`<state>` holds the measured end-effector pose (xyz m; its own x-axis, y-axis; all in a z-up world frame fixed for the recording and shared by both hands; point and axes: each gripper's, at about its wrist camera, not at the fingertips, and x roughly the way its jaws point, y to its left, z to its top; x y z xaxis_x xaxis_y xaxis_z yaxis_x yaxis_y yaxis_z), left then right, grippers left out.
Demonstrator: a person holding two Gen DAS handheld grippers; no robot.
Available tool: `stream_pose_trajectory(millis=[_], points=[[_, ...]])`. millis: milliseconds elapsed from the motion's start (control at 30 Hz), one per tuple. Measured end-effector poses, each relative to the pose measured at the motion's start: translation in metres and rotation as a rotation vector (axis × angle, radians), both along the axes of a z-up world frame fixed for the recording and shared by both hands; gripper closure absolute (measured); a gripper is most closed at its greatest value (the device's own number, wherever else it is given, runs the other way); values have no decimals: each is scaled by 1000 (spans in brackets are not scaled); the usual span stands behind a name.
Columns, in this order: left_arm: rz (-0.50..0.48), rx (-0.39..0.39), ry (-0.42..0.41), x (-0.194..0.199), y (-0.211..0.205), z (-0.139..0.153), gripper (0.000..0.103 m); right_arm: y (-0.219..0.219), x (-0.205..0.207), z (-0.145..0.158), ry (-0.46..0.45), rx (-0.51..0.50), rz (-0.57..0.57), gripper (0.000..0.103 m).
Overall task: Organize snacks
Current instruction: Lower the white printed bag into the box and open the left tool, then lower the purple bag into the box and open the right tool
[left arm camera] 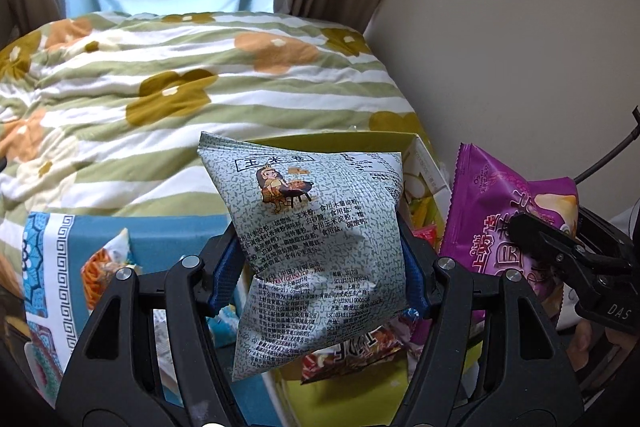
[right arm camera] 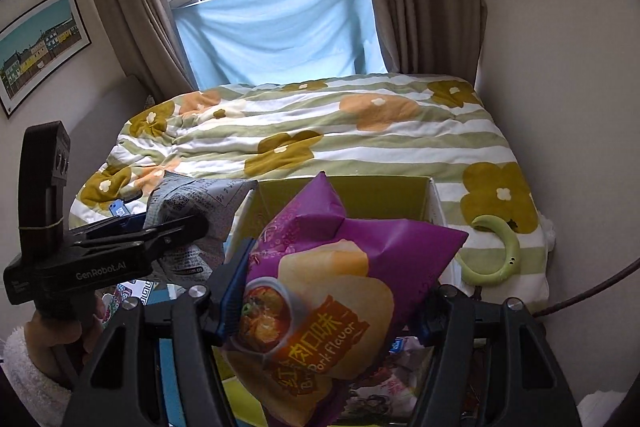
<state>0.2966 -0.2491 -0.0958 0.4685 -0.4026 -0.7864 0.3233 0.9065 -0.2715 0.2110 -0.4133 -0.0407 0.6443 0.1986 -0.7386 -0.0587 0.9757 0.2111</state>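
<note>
My left gripper (left arm camera: 320,267) is shut on a grey-green speckled snack bag (left arm camera: 312,227), held upright above the boxes. The same bag (right arm camera: 188,199) shows at the left of the right wrist view, in the left gripper (right arm camera: 176,227). My right gripper (right arm camera: 328,307) is shut on a purple chip bag (right arm camera: 320,287) with a pork-flavour label; that bag (left arm camera: 492,207) and the right gripper (left arm camera: 560,247) appear at the right of the left wrist view. Both bags hang over an open yellow-green cardboard box (right arm camera: 360,195) holding several snack packs (left arm camera: 352,351).
A blue patterned box (left arm camera: 52,267) with snack packs (left arm camera: 104,267) stands left of the yellow-green one. Behind lies a bed with a striped, flowered quilt (right arm camera: 320,131). A green ring-shaped item (right arm camera: 504,251) rests on the quilt at the right. Walls close in on the right; curtains and a window are beyond.
</note>
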Motion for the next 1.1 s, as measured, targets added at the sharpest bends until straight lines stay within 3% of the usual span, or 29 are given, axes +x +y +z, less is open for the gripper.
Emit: stream_pose_trajectory(millis=[67,200,233,533,633,967,1000,1100], points=[[-6,20,11,11,-12,-8,38,-10,7,-6,17,13,-7,42],[-8,60,19,27,-27,-18,2,-24,18,-17,43,27,-20,42],[-9,49,16,28,-25,-20,1,-26,21,-20,48,29,-24,42],[35,-2,93,14,20,-34,1,-36,39,-36,84,64,-49,42],[45,16,84,7,31,-32,1,-34,47,-34,76,70,-52,42],[68,30,65,0,51,-26,1,-15,85,-46,124,-48,-11,41],[68,30,66,0,52,-27,1,-12,86,-47,120,-74,-14,38],[68,31,69,-1,52,-29,1,-9,83,-47,78,-94,-27,6]])
